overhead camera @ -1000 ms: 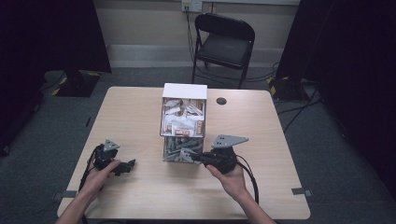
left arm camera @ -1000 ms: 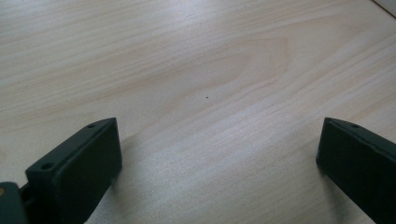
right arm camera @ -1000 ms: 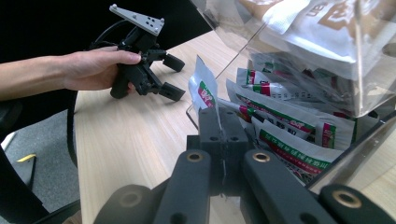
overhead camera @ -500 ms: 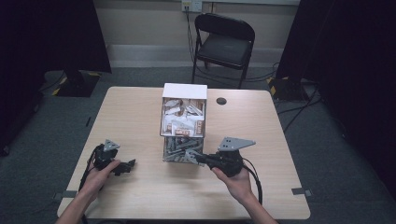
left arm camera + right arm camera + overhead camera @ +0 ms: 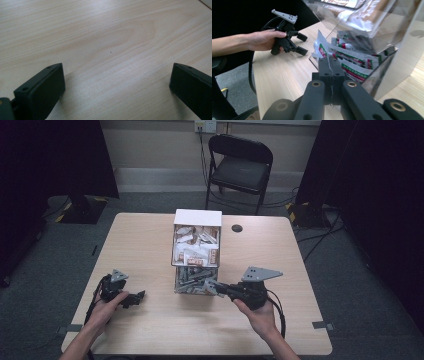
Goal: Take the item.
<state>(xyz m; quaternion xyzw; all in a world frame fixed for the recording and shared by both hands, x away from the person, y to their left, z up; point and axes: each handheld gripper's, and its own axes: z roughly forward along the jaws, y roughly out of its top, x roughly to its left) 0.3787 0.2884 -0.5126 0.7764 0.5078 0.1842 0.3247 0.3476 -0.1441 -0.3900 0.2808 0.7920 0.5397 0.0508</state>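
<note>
Clear plastic forms the walls of the dispenser box (image 5: 196, 252) that stands at the middle of the pale wooden surface (image 5: 150, 240), its upper compartment stuffed with brown-and-white sachets and its lower tray heaped with green-and-white ones. We hold the right gripper (image 5: 216, 288) at about five o'clock from the box, its fingers (image 5: 324, 67) pressed together on the edge of one white packet (image 5: 321, 48) with green and red print. In the right gripper view that packet stands up from the pinch just outside the tray's open front, touching or nearly touching the pile (image 5: 352, 62) behind it; we cannot tell whether its far end is free of the heap. We judge the step in hand to be drawing a single sachet out of the lower tray. Our left gripper (image 5: 135, 297) rests on the surface at about eight o'clock from the box, well apart from it, its fingers (image 5: 45, 87) spread wide over bare wood with nothing between them. The next move, as we read it, calls for a steady pull toward six o'clock, away from the tray mouth, keeping the pinch firm so the thin packet does not slip and watching that no neighbouring sachet drags out with it.
</note>
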